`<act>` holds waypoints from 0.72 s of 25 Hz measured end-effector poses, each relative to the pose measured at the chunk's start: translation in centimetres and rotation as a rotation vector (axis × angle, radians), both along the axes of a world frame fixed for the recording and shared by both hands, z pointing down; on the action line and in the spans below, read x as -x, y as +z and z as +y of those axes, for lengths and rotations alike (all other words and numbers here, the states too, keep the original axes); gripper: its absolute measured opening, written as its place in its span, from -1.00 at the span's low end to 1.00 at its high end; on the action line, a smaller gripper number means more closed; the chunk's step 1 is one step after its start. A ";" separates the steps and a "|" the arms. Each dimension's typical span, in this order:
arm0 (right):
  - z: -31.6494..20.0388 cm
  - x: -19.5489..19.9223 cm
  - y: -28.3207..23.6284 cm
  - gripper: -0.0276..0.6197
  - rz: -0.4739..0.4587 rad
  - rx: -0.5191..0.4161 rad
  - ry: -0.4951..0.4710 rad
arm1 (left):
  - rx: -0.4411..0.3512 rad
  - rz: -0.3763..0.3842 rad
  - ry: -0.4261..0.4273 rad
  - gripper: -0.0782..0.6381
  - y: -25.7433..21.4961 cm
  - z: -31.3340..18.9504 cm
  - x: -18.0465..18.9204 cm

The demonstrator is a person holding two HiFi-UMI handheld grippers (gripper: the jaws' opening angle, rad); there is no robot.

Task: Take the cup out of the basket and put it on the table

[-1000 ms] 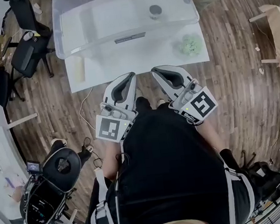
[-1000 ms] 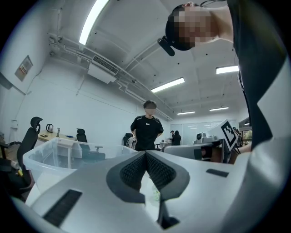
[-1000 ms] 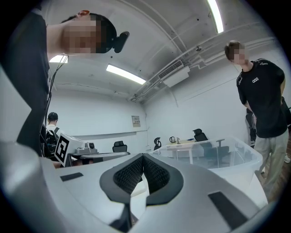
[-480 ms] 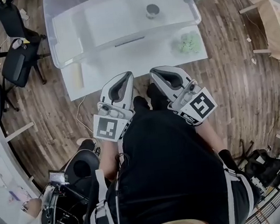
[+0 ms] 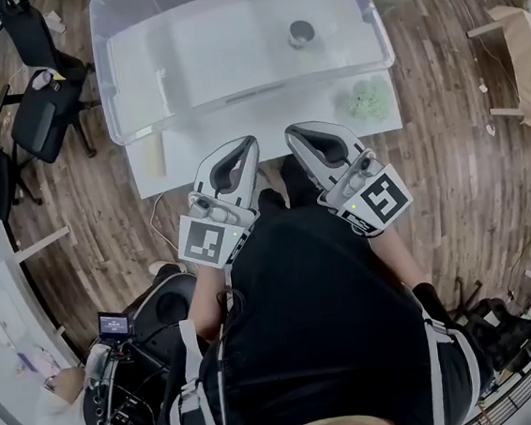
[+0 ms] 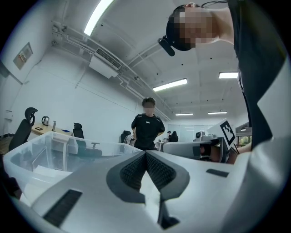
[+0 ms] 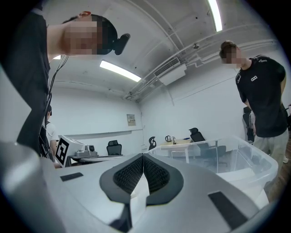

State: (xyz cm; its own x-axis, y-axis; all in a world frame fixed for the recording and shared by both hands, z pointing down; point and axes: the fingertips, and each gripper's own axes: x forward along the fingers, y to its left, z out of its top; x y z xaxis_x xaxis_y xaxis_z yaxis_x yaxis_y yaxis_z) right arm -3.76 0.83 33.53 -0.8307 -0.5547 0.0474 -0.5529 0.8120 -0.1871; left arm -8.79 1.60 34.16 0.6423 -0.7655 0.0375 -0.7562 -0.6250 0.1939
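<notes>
A small grey cup [image 5: 300,32] stands upright inside the clear plastic basket [image 5: 134,126], toward its right side. The basket sits on a white table [image 5: 265,122]. My left gripper [image 5: 244,147] and right gripper [image 5: 297,137] hang side by side in front of my chest, just short of the table's near edge and well short of the cup. Both are shut with nothing between the jaws. In the left gripper view my left gripper [image 6: 145,153] points up over the basket's rim [image 6: 54,139]. The right gripper [image 7: 143,156] sees the basket [image 7: 227,159] to its right.
A pale green clump [image 5: 367,100] lies on the table right of the basket's front. A cream stick-like item [image 5: 154,156] lies at the table's left front. Office chairs [image 5: 41,98] stand at the left, a person [image 6: 146,127] beyond the table, camera gear [image 5: 121,363] on the wooden floor.
Both grippers stay shut in front of my chest. The view has shifted a little, and a person with gear has come into the lower left.
</notes>
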 end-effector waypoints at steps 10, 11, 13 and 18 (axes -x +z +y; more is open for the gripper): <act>-6.8 -3.6 -1.0 -0.86 -0.021 -0.022 -0.007 | -0.016 -0.009 -0.036 -0.73 -1.2 -6.0 -2.7; -7.3 -4.1 -1.0 -0.86 -0.024 -0.022 -0.009 | -0.014 -0.013 -0.038 -0.73 -1.2 -6.5 -3.2; -8.4 -5.0 -1.0 -0.86 -0.033 -0.021 -0.015 | -0.011 -0.020 -0.045 -0.73 -1.2 -7.4 -4.1; -10.5 -7.2 -0.4 -0.86 -0.046 -0.014 -0.047 | 0.011 -0.021 -0.069 -0.73 -0.6 -9.5 -6.6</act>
State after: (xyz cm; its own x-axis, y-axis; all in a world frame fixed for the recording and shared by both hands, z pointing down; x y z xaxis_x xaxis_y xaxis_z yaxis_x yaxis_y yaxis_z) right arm 3.45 -9.71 33.09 -0.8567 -0.5158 0.0007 -0.5055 0.8393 -0.2002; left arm -2.17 -7.89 33.60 0.5866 -0.8077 0.0590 -0.8016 -0.5687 0.1845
